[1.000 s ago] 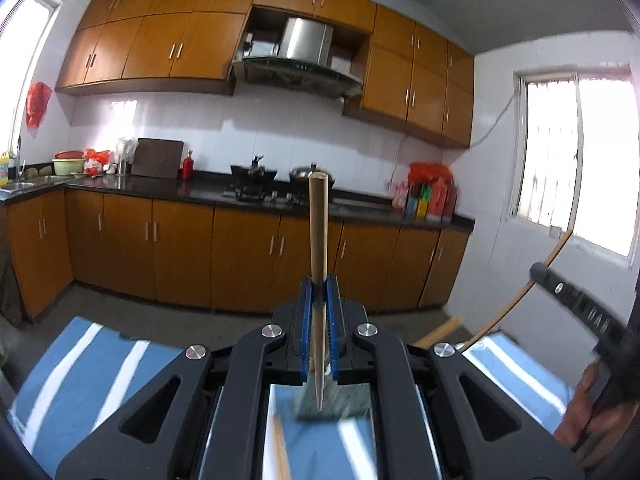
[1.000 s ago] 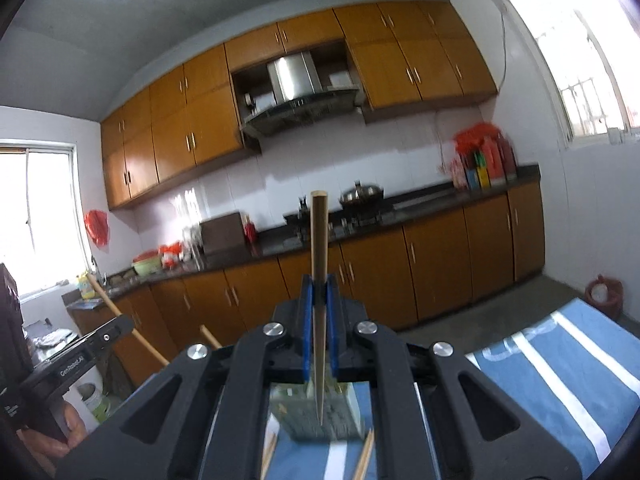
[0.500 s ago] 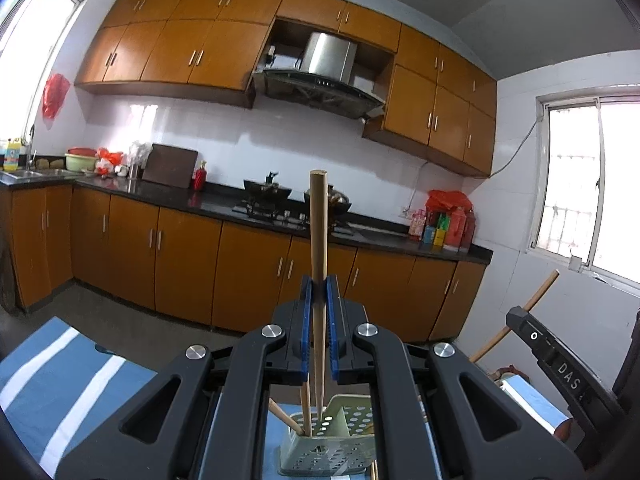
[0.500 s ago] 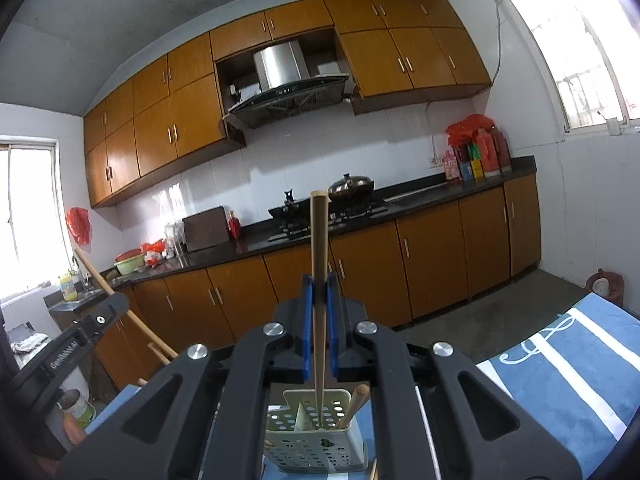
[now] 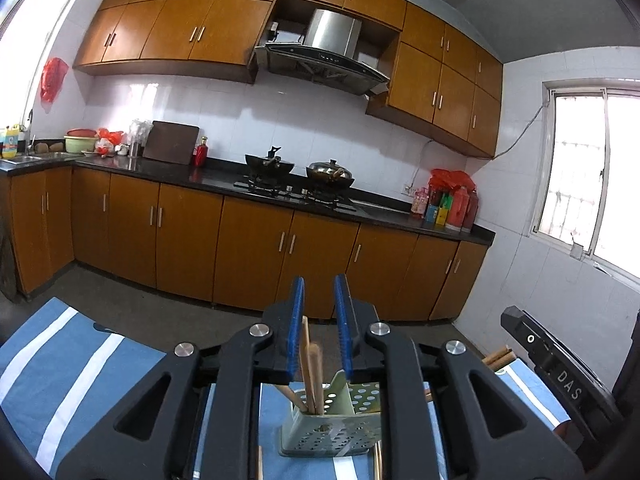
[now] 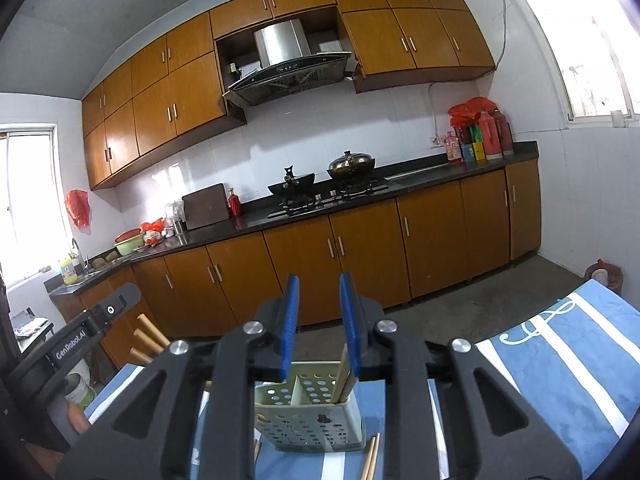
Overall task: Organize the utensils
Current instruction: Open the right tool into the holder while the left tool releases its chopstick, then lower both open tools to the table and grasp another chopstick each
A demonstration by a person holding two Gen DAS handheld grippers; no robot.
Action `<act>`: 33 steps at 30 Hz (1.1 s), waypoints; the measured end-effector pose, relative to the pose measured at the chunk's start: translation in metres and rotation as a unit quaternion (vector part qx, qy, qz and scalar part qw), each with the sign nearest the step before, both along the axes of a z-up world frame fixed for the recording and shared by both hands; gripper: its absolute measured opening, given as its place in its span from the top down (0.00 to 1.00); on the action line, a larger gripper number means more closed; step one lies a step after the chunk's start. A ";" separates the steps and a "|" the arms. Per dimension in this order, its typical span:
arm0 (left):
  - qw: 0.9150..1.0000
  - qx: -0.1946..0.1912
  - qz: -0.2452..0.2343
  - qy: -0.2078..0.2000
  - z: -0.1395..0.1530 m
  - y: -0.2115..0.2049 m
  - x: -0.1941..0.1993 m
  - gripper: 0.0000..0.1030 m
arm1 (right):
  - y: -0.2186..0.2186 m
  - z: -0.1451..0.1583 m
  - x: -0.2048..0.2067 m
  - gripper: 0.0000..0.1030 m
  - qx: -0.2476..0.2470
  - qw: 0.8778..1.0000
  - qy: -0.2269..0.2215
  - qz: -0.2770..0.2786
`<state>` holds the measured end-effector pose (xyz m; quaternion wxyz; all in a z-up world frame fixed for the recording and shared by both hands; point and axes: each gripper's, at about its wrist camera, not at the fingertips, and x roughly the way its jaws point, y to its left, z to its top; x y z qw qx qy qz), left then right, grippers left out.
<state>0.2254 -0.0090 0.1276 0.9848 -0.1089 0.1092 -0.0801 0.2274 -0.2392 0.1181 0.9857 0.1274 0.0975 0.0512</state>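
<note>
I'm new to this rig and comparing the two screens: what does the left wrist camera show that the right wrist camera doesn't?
Only the left wrist view: the right gripper's body marked DAS.

Only the right wrist view: a dark bag on the floor, the cloth's music-note print.

Both: the perforated holder holding wooden chopsticks, the blue striped cloth, the stove pots. Each gripper's jaws are opening, gripping nothing.

Daylight pours through blown-out windows (image 5: 592,168) on both sides, glaring on the white tiles (image 6: 168,176). Both views are sharp, with fisheye bending and dark corners.
</note>
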 end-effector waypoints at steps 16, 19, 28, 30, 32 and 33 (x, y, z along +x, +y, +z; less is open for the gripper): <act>0.997 0.036 0.032 0.067 -0.040 0.041 -0.066 0.65 | -0.021 -0.072 -0.071 0.74 -0.021 0.994 0.112 -0.006; 0.990 0.048 0.032 0.130 -0.080 0.050 -0.068 0.65 | -0.022 -0.121 -0.068 0.74 -0.009 0.981 0.193 0.000; 0.966 0.054 0.022 0.252 -0.163 0.063 -0.077 0.65 | 0.004 -0.198 -0.060 0.75 0.026 0.943 0.328 0.046; 0.964 0.056 0.016 0.260 -0.169 0.062 -0.079 0.65 | 0.010 -0.200 -0.059 0.75 0.018 0.942 0.330 0.052; 0.962 0.059 0.012 0.265 -0.171 0.060 -0.078 0.65 | 0.015 -0.202 -0.056 0.75 0.009 0.941 0.334 0.055; 0.962 0.060 0.010 0.266 -0.172 0.061 -0.079 0.65 | 0.018 -0.204 -0.055 0.75 0.004 0.940 0.337 0.057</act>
